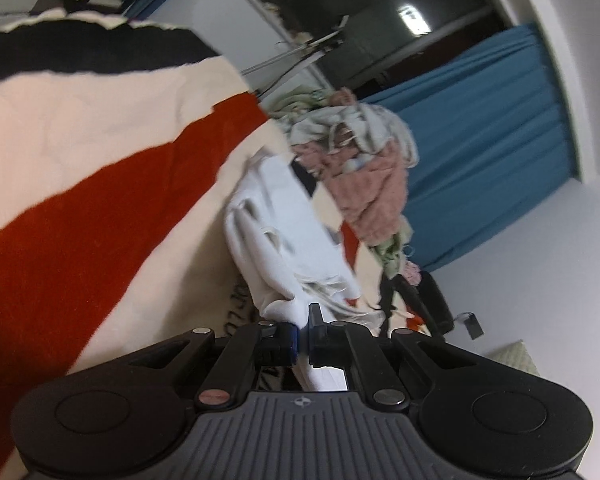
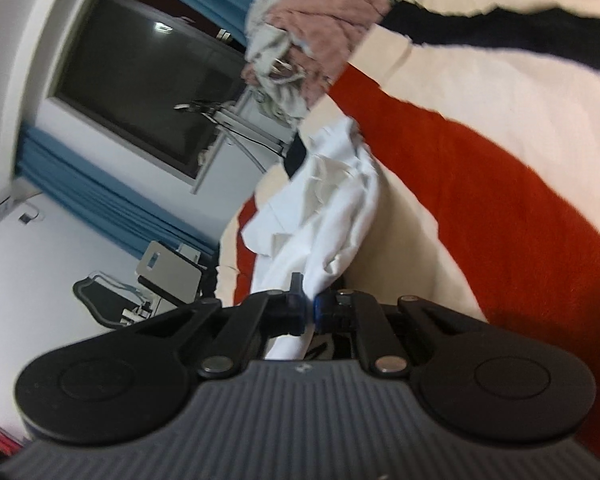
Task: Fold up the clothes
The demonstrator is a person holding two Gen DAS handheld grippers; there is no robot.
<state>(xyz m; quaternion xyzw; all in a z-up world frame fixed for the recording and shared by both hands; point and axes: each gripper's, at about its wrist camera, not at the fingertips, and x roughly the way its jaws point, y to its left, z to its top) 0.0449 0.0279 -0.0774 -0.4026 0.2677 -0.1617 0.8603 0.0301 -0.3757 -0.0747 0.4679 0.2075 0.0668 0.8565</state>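
A white garment (image 1: pixel 276 232) hangs crumpled and stretched over a cream, red and navy striped blanket (image 1: pixel 100 184). My left gripper (image 1: pixel 304 334) is shut on one edge of it, with cloth pinched between the blue-tipped fingers. In the right wrist view the same white garment (image 2: pixel 332 208) runs up from my right gripper (image 2: pixel 309 306), which is shut on another edge of it. The striped blanket (image 2: pixel 500 160) fills the right side of that view. Both views are tilted and blurred.
A heap of pink, grey and green clothes (image 1: pixel 360 160) lies at the blanket's far end, seen too as a clothes heap (image 2: pixel 312 32). Blue curtains (image 1: pixel 480 140), a dark window (image 2: pixel 140 76) and white walls stand behind. A black chair (image 1: pixel 424 300) sits by the bed.
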